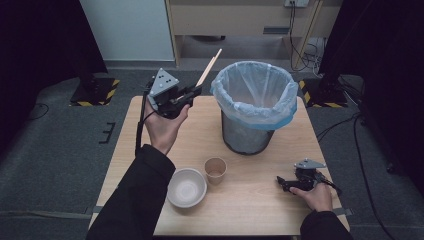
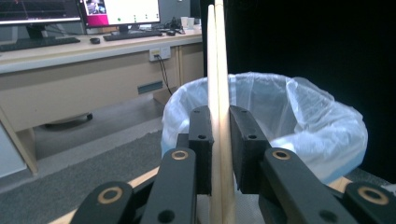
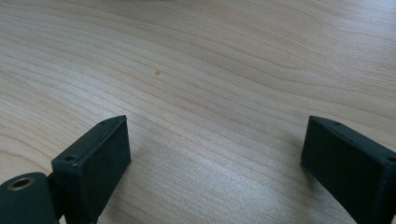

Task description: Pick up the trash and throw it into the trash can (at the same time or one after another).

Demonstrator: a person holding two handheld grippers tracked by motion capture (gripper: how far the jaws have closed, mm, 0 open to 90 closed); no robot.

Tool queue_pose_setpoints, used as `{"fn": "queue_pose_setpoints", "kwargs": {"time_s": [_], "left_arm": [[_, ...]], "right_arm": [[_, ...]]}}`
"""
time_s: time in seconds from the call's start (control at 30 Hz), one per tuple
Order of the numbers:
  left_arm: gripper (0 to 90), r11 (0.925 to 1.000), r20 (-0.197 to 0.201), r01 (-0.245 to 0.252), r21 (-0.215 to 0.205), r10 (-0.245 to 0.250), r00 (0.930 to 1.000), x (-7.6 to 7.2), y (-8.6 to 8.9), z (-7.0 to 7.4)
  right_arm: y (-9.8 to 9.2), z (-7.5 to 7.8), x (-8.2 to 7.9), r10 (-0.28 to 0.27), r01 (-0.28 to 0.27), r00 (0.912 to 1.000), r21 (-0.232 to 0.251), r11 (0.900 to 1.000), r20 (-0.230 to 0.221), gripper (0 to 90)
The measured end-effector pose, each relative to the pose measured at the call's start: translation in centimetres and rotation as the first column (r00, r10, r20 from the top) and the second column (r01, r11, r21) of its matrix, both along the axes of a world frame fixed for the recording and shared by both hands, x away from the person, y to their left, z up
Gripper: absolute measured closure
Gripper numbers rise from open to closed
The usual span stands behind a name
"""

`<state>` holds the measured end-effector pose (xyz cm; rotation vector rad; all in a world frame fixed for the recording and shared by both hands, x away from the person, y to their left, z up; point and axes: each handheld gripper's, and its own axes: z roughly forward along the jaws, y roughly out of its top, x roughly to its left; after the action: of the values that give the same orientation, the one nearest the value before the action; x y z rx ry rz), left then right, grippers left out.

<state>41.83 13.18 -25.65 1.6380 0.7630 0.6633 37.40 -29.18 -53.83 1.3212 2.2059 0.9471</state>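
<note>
Seen from above: a light wooden table (image 1: pixel 260 200) on grey carpet. Near its far edge, right of centre, stood a grey mesh waste bin lined with a pale blue plastic bag (image 1: pixel 254 102). Near the front edge, left of centre, sat an empty white bowl (image 1: pixel 186 187), with a small brown paper cup (image 1: pixel 215 170) just beside it on the right.

Raised above the far left corner, the left gripper (image 1: pixel 192 93), fingers (image 2: pixel 201 144) clamped tight on a pair of pale wooden chopsticks (image 1: pixel 209 67), tips angled up and away, just left of the bin's rim.

Resting by the front right corner, the right gripper (image 1: pixel 281 181), fingers (image 3: pixel 95 161) spread wide over bare wood, holding nothing.
</note>
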Motion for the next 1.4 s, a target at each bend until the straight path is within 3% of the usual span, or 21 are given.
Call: {"fn": "queue_pose_setpoints", "kwargs": {"time_s": [0.4,0.7,1.03,1.2,1.4], "left_arm": [[79.5,0.9981,-0.008,0.031,-0.053,-0.032,0.9995,2.5,-3.1,1.3],[79.4,0.997,0.002,0.05,-0.059,-0.05,0.9987,3.5,-4.8,1.4],[79.4,0.9961,0.029,0.069,-0.055,-0.068,0.9973,4.4,-7.2,2.5],[79.4,0.9955,0.046,0.084,-0.045,-0.082,0.9956,5.1,-8.9,3.2],[79.4,0.9945,0.045,0.097,-0.039,-0.096,0.9944,6.0,-10.7,3.1]], "right_arm": [[0.0,0.0,0.0,0.008,-0.008,1.0,0.001,1.0,-0.001,7.5],[0.0,0.0,0.0,0.011,-0.011,0.9999,0.0,1.0,0.0,7.2],[0.0,0.0,0.0,0.012,-0.012,0.9999,0.002,1.0,-0.002,7.2],[0.0,0.0,-0.1,0.015,-0.015,0.9999,0.001,1.0,-0.002,7.1],[0.0,0.0,-0.1,0.015,-0.015,0.9999,0.001,1.0,-0.002,7.1]]}}
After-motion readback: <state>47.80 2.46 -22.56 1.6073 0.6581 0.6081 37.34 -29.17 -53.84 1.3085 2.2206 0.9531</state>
